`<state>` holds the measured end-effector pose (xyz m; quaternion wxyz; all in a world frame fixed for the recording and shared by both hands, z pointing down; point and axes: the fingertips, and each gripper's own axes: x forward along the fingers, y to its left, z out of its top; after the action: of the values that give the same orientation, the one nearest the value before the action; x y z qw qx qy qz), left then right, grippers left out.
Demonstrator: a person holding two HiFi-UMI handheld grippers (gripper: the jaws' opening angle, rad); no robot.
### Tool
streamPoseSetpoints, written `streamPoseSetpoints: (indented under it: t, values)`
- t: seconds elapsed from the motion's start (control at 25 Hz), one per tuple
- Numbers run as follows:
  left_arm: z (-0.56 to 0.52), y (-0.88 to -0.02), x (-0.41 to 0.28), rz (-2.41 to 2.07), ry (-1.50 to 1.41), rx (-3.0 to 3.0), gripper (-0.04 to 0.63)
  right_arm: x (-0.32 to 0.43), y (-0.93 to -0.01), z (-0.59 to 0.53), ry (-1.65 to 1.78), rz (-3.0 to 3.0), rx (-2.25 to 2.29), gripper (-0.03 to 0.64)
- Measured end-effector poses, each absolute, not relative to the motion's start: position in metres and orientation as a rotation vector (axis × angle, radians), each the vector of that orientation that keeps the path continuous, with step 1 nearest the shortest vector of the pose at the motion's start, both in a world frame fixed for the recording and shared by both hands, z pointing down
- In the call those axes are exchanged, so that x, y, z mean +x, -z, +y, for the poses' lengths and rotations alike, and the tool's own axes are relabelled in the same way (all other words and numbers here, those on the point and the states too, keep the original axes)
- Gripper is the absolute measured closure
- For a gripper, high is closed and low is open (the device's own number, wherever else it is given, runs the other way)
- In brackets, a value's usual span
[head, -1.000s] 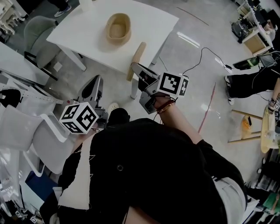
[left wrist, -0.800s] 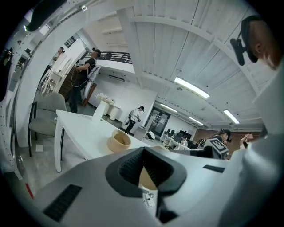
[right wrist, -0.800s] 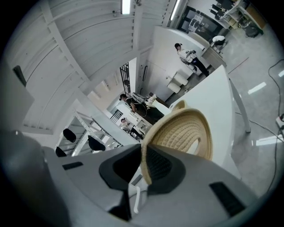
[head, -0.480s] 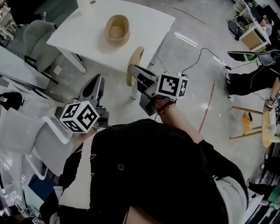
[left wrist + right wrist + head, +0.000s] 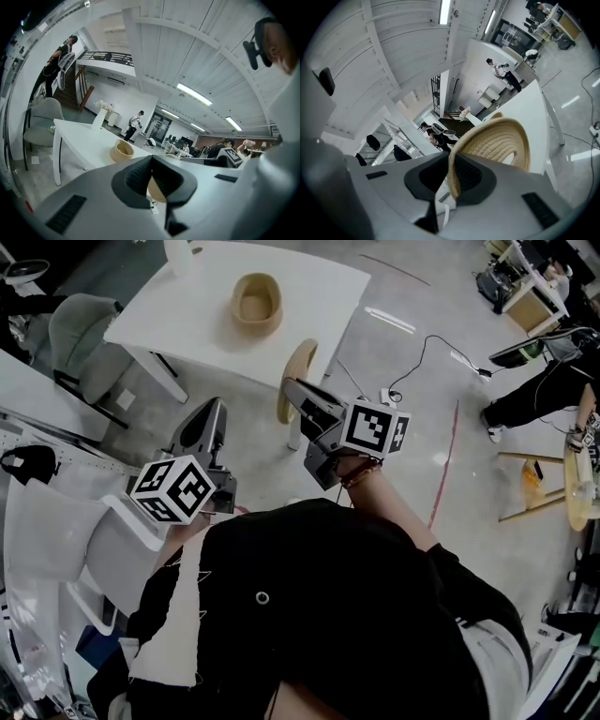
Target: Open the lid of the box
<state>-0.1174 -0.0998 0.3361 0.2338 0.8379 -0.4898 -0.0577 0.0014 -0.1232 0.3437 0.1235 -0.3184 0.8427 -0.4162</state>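
The box, an oval woven basket (image 5: 257,302), stands open on the white table (image 5: 323,292); the left gripper view shows the same basket (image 5: 123,150) on the table top. Its flat woven lid (image 5: 296,381) hangs in the air off the table's near edge, away from the basket. My right gripper (image 5: 302,397) is shut on the lid's rim, and in the right gripper view the lid (image 5: 499,140) stands on edge between the pads (image 5: 466,173). My left gripper (image 5: 206,427) is lower left of the lid, jaws together with nothing in them (image 5: 151,177).
A grey chair (image 5: 80,334) stands left of the table and white chairs (image 5: 66,540) are close at my left. A white bottle (image 5: 178,254) sits at the table's far edge. A cable (image 5: 422,352) runs across the floor; a person (image 5: 544,390) and a wooden stool (image 5: 567,488) are at the right.
Both grippers have risen a little. The lid, seen almost edge-on a second ago, has turned with the right gripper and now shows more of its oval face.
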Motion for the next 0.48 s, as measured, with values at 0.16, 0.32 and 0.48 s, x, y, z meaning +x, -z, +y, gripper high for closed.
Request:
streamPoseSetpoints:
  t: [0.16, 0.32, 0.48]
  values:
    - [-0.087, -0.333, -0.126, -1.322, 0.159, 2.312, 0.584, -0.007, -0.342, -0.106, 1.200, 2.453, -0.948, 0.568]
    - [-0.077, -0.331, -0.129, -1.291, 0.166, 2.326, 0.584, -0.012, -0.342, -0.092, 1.191, 2.453, -0.988, 0.568]
    - [-0.068, -0.328, -0.129, -1.268, 0.171, 2.339, 0.584, -0.013, -0.340, -0.080, 1.171, 2.462, -1.027, 0.568]
